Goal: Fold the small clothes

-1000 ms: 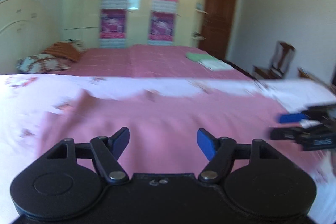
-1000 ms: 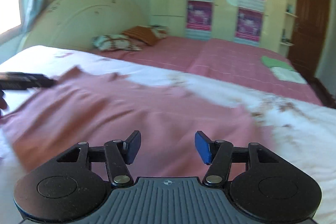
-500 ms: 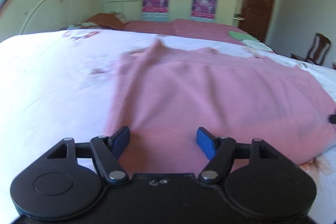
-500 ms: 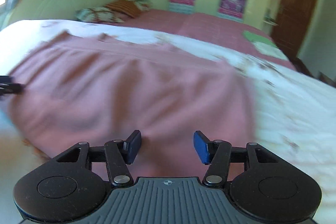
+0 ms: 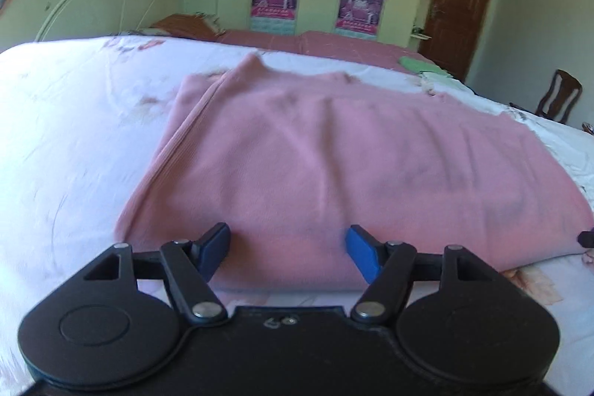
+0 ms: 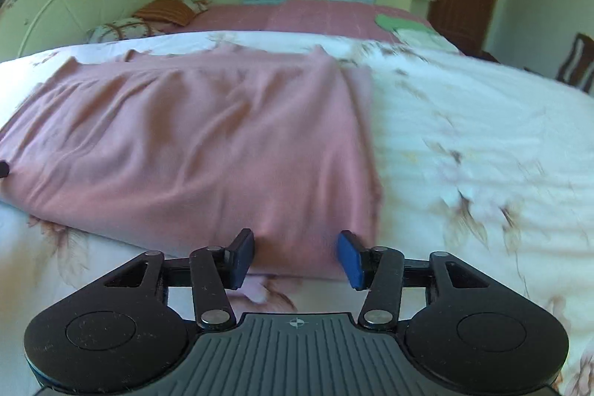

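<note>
Pink garment lies folded flat on the white floral bedspread. Left hand-held gripper spread at its 6 o'clock edge, pinching nothing. Right hand-held gripper, jaws just closing, straddles the 5 o'clock corner, pads apart.

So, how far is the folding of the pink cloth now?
Done: the pink garment lies on the white floral sheet, apparently doubled, a layered edge showing at one side. In hand: both the left gripper and the right gripper straddle its near edge, jaws open, the right's just closing. Left: gripping and folding again.
</note>
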Tool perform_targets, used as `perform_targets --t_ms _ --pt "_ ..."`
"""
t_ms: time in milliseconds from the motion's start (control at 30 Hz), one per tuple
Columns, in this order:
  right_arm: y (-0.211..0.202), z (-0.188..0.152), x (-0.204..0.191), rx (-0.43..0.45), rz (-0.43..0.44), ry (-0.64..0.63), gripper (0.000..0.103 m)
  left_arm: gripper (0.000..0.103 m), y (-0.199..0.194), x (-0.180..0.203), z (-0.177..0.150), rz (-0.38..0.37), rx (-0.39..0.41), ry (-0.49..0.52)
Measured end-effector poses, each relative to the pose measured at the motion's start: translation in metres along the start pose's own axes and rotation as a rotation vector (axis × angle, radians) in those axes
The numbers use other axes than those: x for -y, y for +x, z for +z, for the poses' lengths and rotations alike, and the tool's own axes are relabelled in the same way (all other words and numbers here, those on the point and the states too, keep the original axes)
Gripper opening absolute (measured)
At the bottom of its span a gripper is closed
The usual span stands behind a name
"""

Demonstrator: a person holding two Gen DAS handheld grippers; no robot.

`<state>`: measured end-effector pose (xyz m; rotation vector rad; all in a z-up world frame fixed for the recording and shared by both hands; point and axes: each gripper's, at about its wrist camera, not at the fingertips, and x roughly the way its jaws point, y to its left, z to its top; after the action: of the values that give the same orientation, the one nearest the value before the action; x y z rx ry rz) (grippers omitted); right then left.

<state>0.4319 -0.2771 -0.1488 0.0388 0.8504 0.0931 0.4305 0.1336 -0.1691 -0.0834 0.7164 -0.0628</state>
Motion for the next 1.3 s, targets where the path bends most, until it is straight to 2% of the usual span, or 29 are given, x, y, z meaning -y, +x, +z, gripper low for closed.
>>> perform_targets --t_ms 133,267,367,467,600,700,833,967,1067,1133,1200,1300 --pt "-0.01 0.001 0.007 -0.01 -0.003 0.023 0.046 0.068 -0.013 -0.005 -0.001 0.027 0.0 0.027" --pt "-0.025 0.005 0.005 0.065 -0.001 0.032 0.046 0.068 -0.013 -0.008 0.001 0.051 -0.014 0.018" --pt "-0.003 0.0 0.009 -0.029 -0.027 0.03 0.046 0.069 -0.012 -0.007 -0.001 0.056 -0.017 0.027" --pt "-0.005 0.0 0.005 -0.023 -0.039 0.001 0.046 0.068 -0.015 -0.007 -0.001 0.053 -0.012 0.019" --pt "-0.019 0.007 0.004 0.055 -0.002 0.024 0.046 0.068 -0.02 -0.003 0.011 0.033 0.029 0.004" --pt "-0.02 0.02 -0.004 0.114 0.033 0.023 0.046 0.068 -0.013 0.013 0.033 -0.015 0.078 0.009" --pt "-0.001 0.051 -0.035 0.137 0.077 -0.009 0.046 0.069 0.022 0.053 0.064 -0.064 0.073 0.084" --pt "0.026 0.077 -0.071 0.154 0.131 -0.055 0.046 0.071 0.06 0.085 0.079 -0.066 0.049 0.163" --pt "0.051 0.087 -0.089 0.136 0.137 -0.089 0.046 0.071 0.084 0.091 0.075 -0.052 0.003 0.194" --pt "0.069 0.087 -0.093 0.105 0.114 -0.112 0.046 0.075 0.097 0.083 0.068 -0.05 -0.027 0.183" --pt "0.083 0.084 -0.091 0.066 0.071 -0.128 0.046 0.079 0.096 0.076 0.065 -0.063 -0.022 0.156" --pt "0.086 0.085 -0.083 0.054 0.076 -0.114 0.046 0.079 0.09 0.077 0.066 -0.042 -0.031 0.163"
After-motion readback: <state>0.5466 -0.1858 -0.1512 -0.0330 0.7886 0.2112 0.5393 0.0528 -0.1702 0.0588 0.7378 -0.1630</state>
